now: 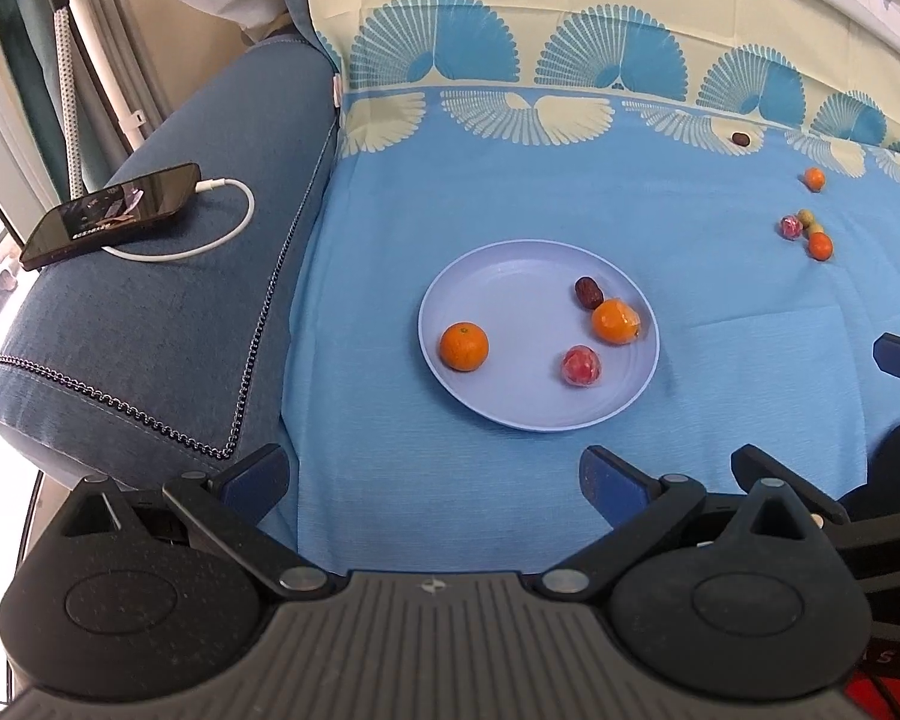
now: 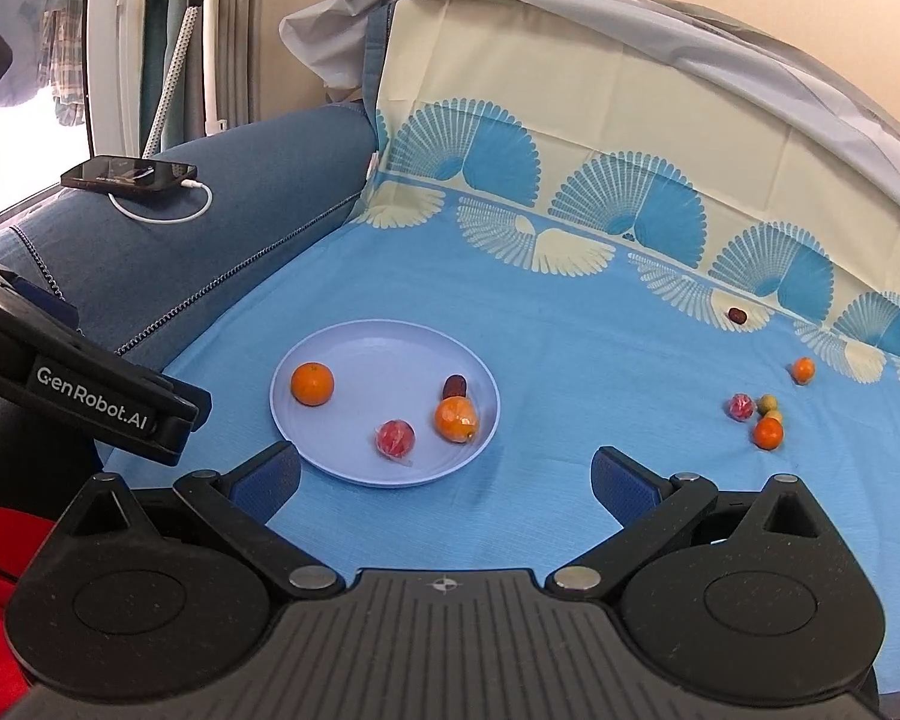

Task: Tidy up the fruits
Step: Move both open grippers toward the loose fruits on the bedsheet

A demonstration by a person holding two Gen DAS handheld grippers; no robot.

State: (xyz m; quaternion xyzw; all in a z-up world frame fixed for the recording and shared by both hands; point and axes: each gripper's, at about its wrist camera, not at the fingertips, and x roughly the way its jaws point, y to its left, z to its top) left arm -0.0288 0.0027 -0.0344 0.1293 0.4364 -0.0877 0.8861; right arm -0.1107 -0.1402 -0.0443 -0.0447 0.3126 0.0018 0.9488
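Note:
A pale blue plate [image 1: 510,408] [image 2: 342,462] lies on the blue cloth. It holds an orange [image 1: 463,346] [image 2: 312,383], a wrapped orange [image 1: 615,321] [image 2: 456,419], a red wrapped fruit [image 1: 581,365] [image 2: 395,437] and a dark date [image 1: 588,292] [image 2: 453,386]. Loose fruit lies to the far right: a cluster [image 1: 805,234] [image 2: 759,414], a single orange [image 1: 815,178] [image 2: 803,369] and a dark date [image 1: 739,137] [image 2: 737,315]. My left gripper [image 1: 432,480] is open and empty, near the plate's front. My right gripper [image 2: 444,474] is open and empty, near the plate's front right.
A blue sofa armrest [image 1: 168,312] [image 2: 168,240] stands at the left, with a phone [image 1: 111,213] [image 2: 129,173] and a white cable on it. The patterned cloth rises up the sofa back [image 2: 570,138]. The left gripper's body [image 2: 90,396] shows at the left of the right wrist view.

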